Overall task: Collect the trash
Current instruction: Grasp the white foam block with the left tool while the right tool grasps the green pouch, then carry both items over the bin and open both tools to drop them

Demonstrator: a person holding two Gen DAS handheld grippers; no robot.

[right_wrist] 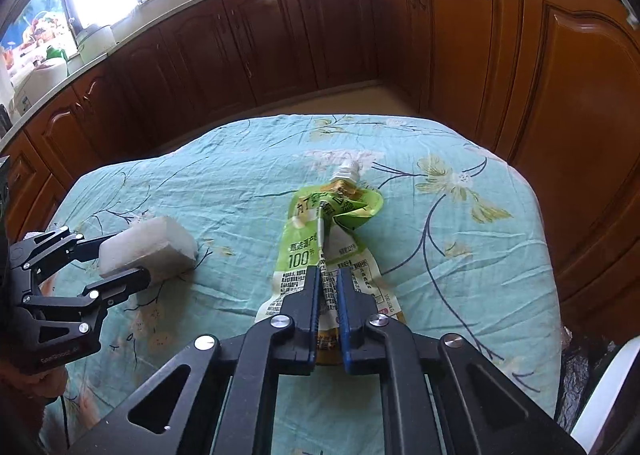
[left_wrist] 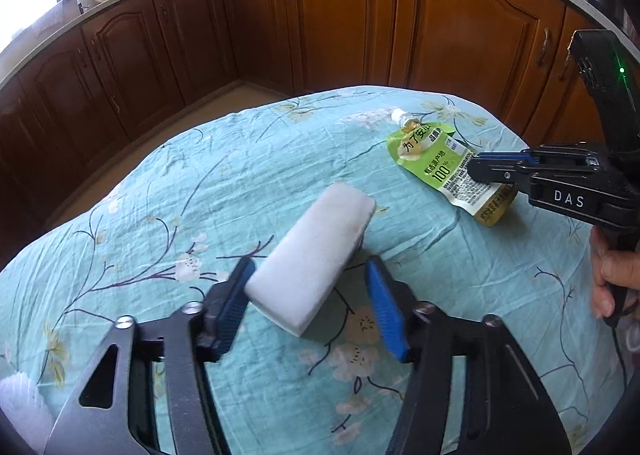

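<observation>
A white foam block [left_wrist: 320, 231] lies slanted on the teal cloth, its near end between the jaws of my left gripper [left_wrist: 310, 267]. The left blue pad touches it, while cloth shows between the block and the right pad, so that gripper is open. In the right wrist view the block [right_wrist: 152, 243] sits between the left gripper's [right_wrist: 124, 259] black fingers. A flattened green drink pouch [right_wrist: 304, 251] with a white spout lies in the middle of the table. My right gripper [right_wrist: 329, 273] is shut on its lower part, pinching up a fold. The left wrist view shows the pouch [left_wrist: 432, 159] held by the right gripper [left_wrist: 474, 171].
The table wears a teal flowered cloth [left_wrist: 200, 183] with rounded far edges. Brown wooden cabinets [left_wrist: 340, 15] ring the room under a worktop with a sink and clutter. A hand [left_wrist: 612, 275] holds the right gripper's handle. Something white [right_wrist: 608, 387] stands at the table's near right.
</observation>
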